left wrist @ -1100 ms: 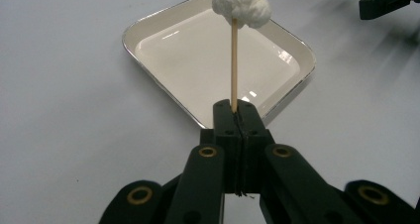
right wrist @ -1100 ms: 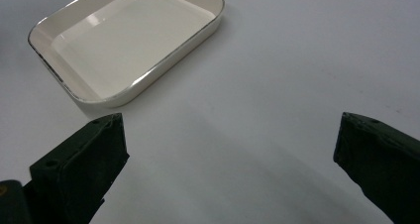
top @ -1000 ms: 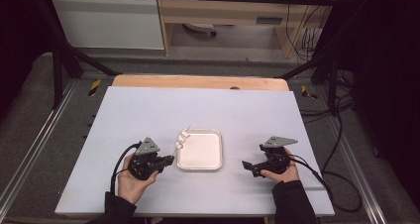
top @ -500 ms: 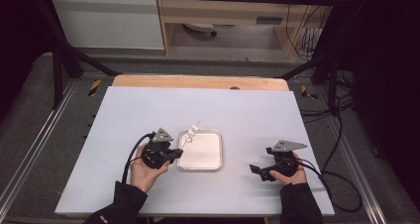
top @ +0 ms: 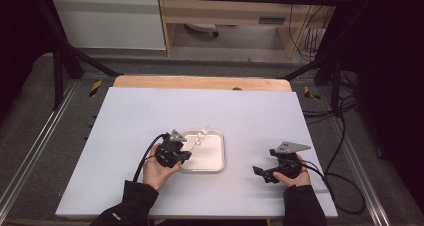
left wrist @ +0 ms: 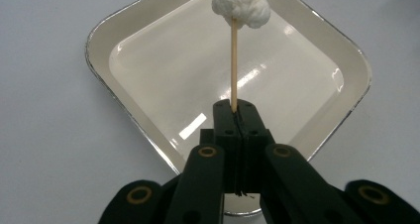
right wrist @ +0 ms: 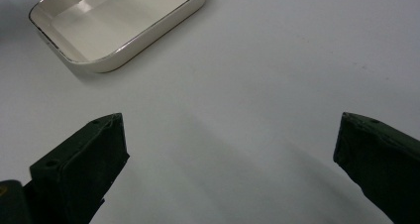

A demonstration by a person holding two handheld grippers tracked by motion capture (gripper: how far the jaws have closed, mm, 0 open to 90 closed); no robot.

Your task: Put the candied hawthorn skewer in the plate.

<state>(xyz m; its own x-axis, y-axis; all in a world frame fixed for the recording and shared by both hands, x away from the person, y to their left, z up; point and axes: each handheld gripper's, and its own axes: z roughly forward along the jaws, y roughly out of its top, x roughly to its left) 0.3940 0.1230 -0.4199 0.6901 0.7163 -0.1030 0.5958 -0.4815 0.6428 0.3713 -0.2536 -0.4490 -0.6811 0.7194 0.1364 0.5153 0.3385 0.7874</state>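
Nearest in on the high view, two dark sleeves come up from the bottom edge. The right gripper (top: 261, 173) rests low on the white counter (top: 130, 121) at about four o'clock from the tray, its fingers (right wrist: 79, 159) spread wide apart with bare counter between them in the right gripper view. Nothing is held there.

Over at the left, the left gripper (top: 186, 156) sits right at the tray's nine o'clock edge, fingers (left wrist: 225, 120) pressed together and clamped on the base of a thin wooden stick (left wrist: 234, 65). In the left gripper view the stick runs straight out toward twelve o'clock, over the tray's basin, and carries a fluffy white cotton wad (left wrist: 241, 7) at its far end.

The tray (top: 217, 161) is a shallow cream dish with a metallic rim, rounded corners, sitting just below the counter's centre. In the high view the stick slants up toward one o'clock, the white tuft hanging above the tray's far rim.

Beyond, a wooden board edge (top: 200, 82) borders the counter's far side.
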